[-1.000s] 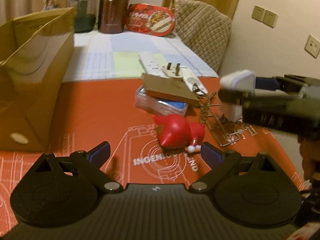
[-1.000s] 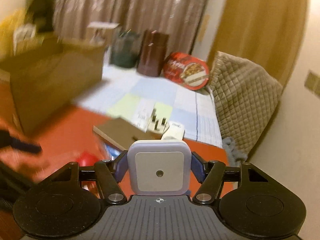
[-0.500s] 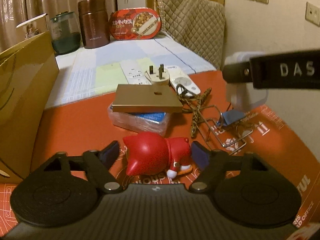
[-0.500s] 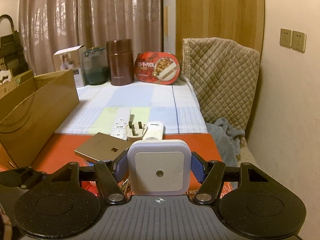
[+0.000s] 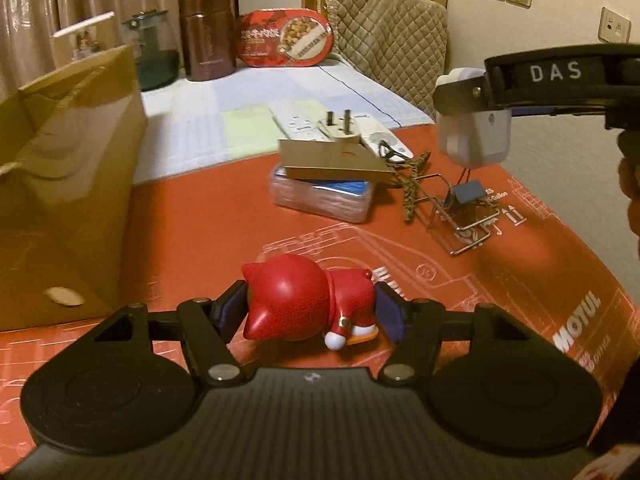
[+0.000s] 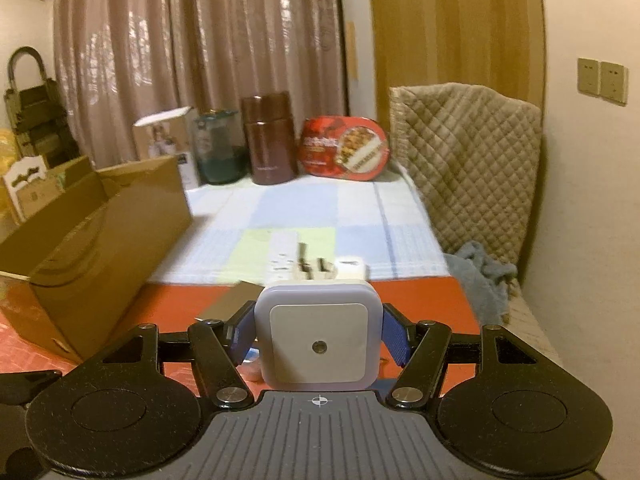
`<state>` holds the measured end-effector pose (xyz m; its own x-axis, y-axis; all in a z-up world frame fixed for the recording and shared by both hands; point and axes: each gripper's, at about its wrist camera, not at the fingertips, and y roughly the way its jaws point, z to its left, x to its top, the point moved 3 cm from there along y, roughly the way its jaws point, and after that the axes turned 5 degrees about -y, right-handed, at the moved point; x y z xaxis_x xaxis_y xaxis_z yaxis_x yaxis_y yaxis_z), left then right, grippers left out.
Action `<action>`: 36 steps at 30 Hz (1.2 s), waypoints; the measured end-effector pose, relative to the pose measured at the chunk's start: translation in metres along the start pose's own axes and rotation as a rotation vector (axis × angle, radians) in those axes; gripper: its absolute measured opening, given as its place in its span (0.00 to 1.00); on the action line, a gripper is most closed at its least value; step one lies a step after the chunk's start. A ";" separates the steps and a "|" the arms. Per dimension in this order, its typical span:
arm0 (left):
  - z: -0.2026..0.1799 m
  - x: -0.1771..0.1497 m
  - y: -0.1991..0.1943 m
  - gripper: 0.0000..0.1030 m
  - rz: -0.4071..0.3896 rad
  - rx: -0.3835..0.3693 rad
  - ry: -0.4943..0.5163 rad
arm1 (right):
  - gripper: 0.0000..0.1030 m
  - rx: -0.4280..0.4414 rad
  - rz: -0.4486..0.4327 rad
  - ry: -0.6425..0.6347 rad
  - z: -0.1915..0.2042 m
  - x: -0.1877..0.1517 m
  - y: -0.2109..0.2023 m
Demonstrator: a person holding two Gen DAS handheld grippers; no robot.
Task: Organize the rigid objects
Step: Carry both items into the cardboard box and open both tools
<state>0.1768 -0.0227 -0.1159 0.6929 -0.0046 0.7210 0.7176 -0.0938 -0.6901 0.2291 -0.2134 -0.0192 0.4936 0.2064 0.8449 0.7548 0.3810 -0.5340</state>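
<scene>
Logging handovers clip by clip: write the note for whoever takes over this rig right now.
Left gripper: shut on the red cat figurine, low over the red mat.
Right gripper: shut on the white night light, held in the air.
Cardboard box stands open at left; its inside is not visible.
Still on the mat: gold card atop a clear case, wire rack, plug adapter.
Left: stow both held items, then the rest.
</scene>
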 end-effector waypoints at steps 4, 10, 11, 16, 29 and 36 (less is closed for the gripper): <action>0.016 0.005 -0.029 0.62 -0.030 0.001 -0.006 | 0.60 0.053 -0.017 0.007 0.014 0.003 -0.002; 0.045 0.026 -0.080 0.62 -0.117 0.030 0.015 | 0.60 0.145 -0.063 0.015 0.038 0.021 -0.007; 0.049 0.030 -0.087 0.62 -0.130 0.035 0.018 | 0.60 0.160 -0.069 0.009 0.044 0.025 -0.008; 0.093 0.055 -0.121 0.62 -0.196 0.090 0.028 | 0.60 0.239 -0.088 0.021 0.084 0.055 -0.008; 0.229 0.091 -0.118 0.62 -0.244 0.183 -0.114 | 0.60 0.384 -0.020 -0.059 0.209 0.108 0.051; 0.258 0.084 -0.105 0.62 -0.241 0.106 -0.211 | 0.60 0.401 0.016 -0.069 0.227 0.098 0.089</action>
<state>0.1778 0.2434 0.0007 0.4936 0.2124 0.8433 0.8583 0.0370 -0.5117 0.2461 0.0455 0.0237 0.4632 0.2700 0.8441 0.5122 0.6957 -0.5036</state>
